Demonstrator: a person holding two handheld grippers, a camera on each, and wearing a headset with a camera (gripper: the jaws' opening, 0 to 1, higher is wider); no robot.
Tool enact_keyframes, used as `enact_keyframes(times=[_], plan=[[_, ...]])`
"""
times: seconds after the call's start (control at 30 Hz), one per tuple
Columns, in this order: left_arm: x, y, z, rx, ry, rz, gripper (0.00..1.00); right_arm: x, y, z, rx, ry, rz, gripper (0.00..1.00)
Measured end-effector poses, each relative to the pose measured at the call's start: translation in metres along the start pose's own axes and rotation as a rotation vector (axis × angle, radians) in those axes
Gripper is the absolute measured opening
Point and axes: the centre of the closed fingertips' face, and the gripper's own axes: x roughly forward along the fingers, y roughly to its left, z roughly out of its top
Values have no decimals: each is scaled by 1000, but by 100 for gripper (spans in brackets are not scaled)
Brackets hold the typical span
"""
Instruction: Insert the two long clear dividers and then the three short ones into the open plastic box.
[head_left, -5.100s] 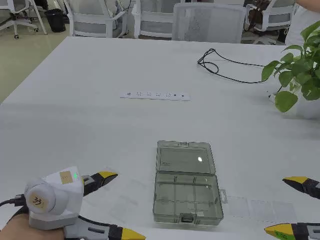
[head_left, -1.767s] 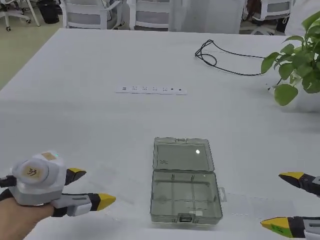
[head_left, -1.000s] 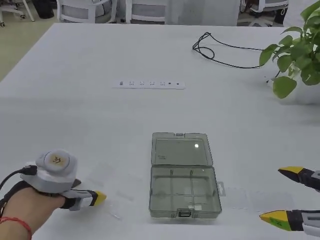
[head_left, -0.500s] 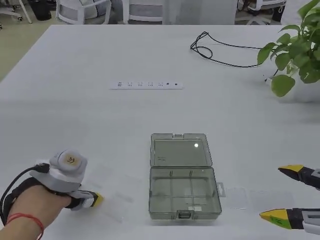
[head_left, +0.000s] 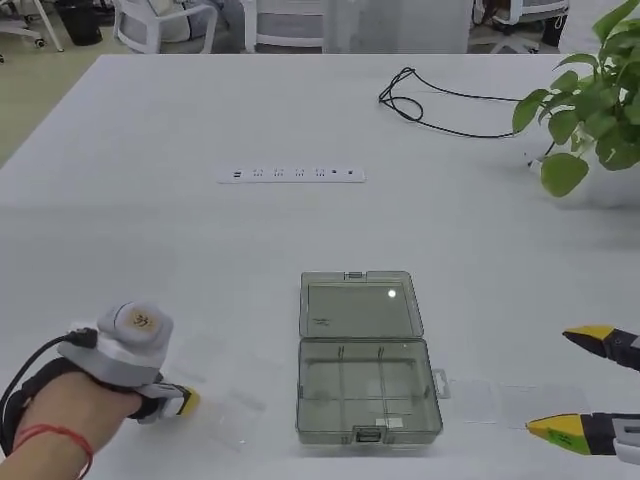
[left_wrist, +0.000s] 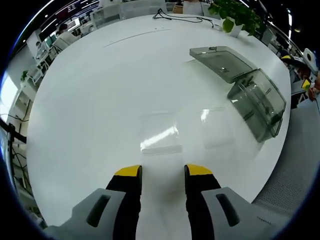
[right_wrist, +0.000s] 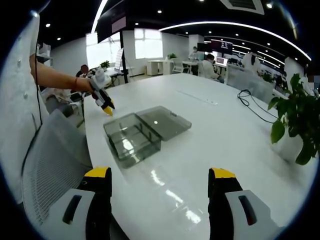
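The open smoky plastic box (head_left: 368, 388) lies near the table's front edge, its lid (head_left: 358, 305) flat behind it. Clear dividers (head_left: 228, 408) lie left of the box, and more clear dividers (head_left: 478, 398) lie right of it. My left gripper (head_left: 185, 400) is low over the table at the left, open with a narrow gap. In the left gripper view a clear divider (left_wrist: 160, 137) lies just ahead of its empty gripper (left_wrist: 162, 171), with the box (left_wrist: 257, 100) further right. My right gripper (head_left: 575, 383) is wide open at the right; its own view shows the gripper (right_wrist: 160, 173) empty and the box (right_wrist: 132, 135) ahead.
A white power strip (head_left: 292, 174) lies mid-table. A black cable (head_left: 420, 95) loops at the far side. A potted plant (head_left: 590, 110) stands at the right edge. Office chairs (head_left: 160, 20) line the far end.
My left gripper has dropped to the table, turned toward the dividers left of the box, and narrowed its jaws. The right gripper stays wide open in place.
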Motion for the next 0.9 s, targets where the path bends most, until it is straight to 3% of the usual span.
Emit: enact_keyframes(times=[0.43, 0.9], plan=[[-3, 0, 1, -9, 11, -29, 31, -5, 2, 4, -7, 1, -9, 80], [-10, -9, 0, 13, 17, -56, 31, -6, 7, 10, -12, -4, -13, 80]])
